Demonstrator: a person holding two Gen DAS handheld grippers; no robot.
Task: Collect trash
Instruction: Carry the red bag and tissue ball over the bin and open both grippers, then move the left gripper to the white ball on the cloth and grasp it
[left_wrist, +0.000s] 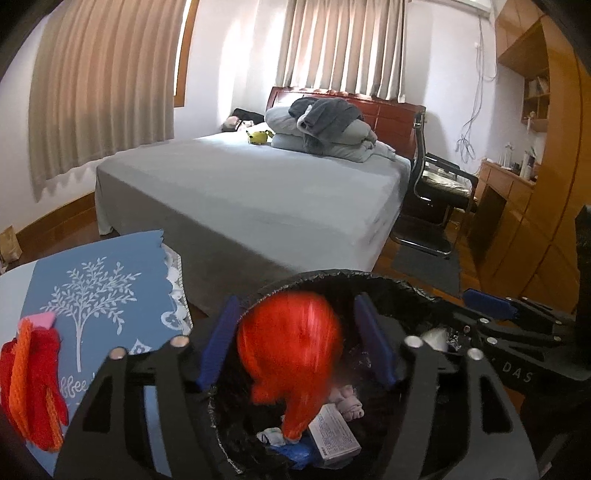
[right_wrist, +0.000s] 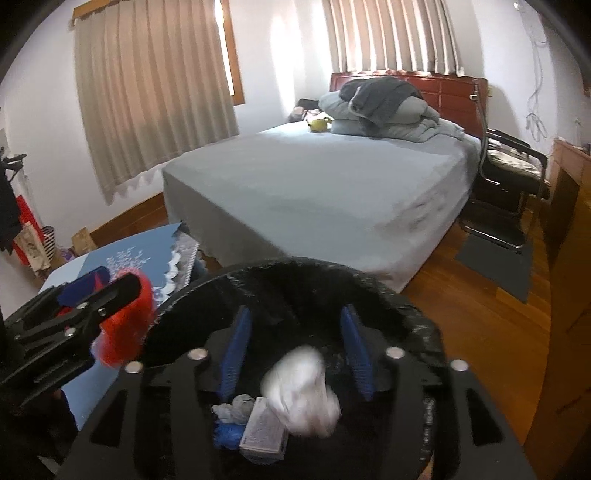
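Gloves of red and orange knit (left_wrist: 33, 384) lie at the far left on a blue cloth printed with a white tree (left_wrist: 99, 295). Beside it stands a round bin lined with a black plastic bag (left_wrist: 369, 280), already holding a small grey cardboard box (left_wrist: 334, 435) and crumpled scraps. Over it the left gripper (left_wrist: 295, 339) has its blue pads spread, with a blurred bright-orange plastic wad (left_wrist: 291, 354) loose between them, touching neither pad. To its right the right gripper (right_wrist: 295, 350) is likewise spread, a blurred white crumpled wad (right_wrist: 299, 391) free between its pads above the bin. Behind stands a grey-sheeted bed (right_wrist: 314, 177).
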